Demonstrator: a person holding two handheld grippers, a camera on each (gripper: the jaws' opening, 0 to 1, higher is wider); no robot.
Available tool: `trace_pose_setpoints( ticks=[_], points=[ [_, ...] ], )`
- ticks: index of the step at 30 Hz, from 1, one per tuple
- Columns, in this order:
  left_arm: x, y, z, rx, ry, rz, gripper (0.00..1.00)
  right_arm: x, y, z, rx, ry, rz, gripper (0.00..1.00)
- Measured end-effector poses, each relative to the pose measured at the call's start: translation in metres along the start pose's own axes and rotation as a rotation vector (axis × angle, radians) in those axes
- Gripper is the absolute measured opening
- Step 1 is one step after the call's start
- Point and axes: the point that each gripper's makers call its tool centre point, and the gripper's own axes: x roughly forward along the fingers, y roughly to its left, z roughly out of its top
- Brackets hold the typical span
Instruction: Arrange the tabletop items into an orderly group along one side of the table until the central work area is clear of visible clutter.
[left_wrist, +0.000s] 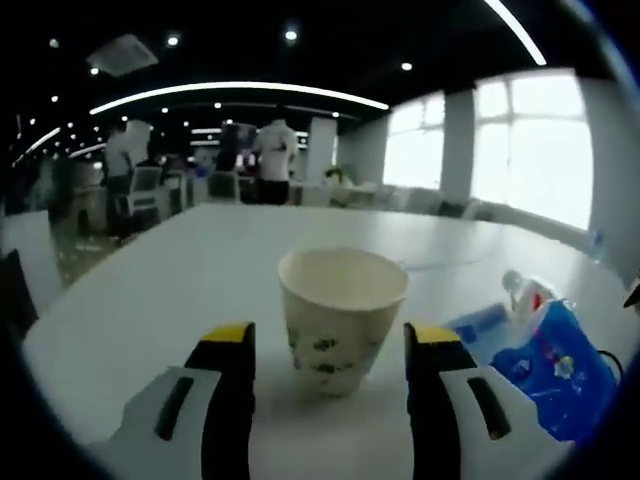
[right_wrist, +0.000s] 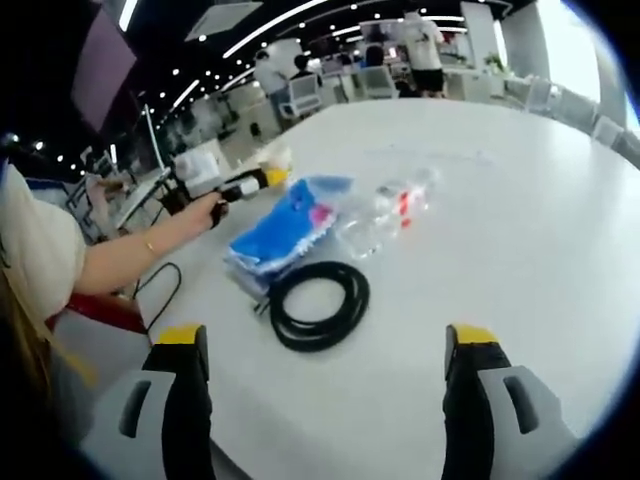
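Note:
A white paper cup (left_wrist: 340, 315) with a dark printed pattern stands upright on the white table (left_wrist: 200, 270), between the jaws of my left gripper (left_wrist: 330, 345), which is open around it without touching. To its right lies a blue packet (left_wrist: 550, 365) with a clear plastic bottle (left_wrist: 528, 290) behind it. In the right gripper view my right gripper (right_wrist: 325, 350) is open above the table (right_wrist: 520, 220), with a coiled black cable (right_wrist: 320, 303) just ahead. Beyond the cable lie the blue packet (right_wrist: 290, 230) and the clear bottle (right_wrist: 385, 212). The left gripper (right_wrist: 240, 185) is seen at the far left, held by a person's hand.
The person's arm (right_wrist: 130, 255) reaches in from the left. A thin black cord (right_wrist: 160, 290) hangs off the near table edge. Chairs (left_wrist: 140, 190) and standing people (left_wrist: 275, 160) are beyond the table's far end. Bright windows (left_wrist: 530, 140) line the right wall.

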Motion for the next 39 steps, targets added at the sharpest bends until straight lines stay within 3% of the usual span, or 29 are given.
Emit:
trace_pose_setpoints(
  ticks=[5,17,23,30,39],
  points=[
    [-0.01,0.002,0.004,-0.037,0.031,0.006,0.68,-0.001,0.0,0.005,-0.011,-0.018,-0.006,0.99],
    [-0.043,-0.006,0.02,0.041,0.068,0.001,0.87,0.0,0.01,0.033,-0.047,-0.092,0.036,0.99],
    [-0.048,-0.011,0.023,0.011,0.081,-0.012,0.89,0.003,0.008,0.046,-0.087,-0.12,0.033,0.99],
    [-0.058,-0.028,0.032,0.046,0.091,-0.046,0.97,0.008,0.009,0.056,-0.103,-0.136,0.062,0.99],
    [-0.083,-0.041,0.042,0.079,0.096,-0.081,0.99,0.017,0.018,0.084,-0.149,-0.226,0.097,0.99]
  ],
)
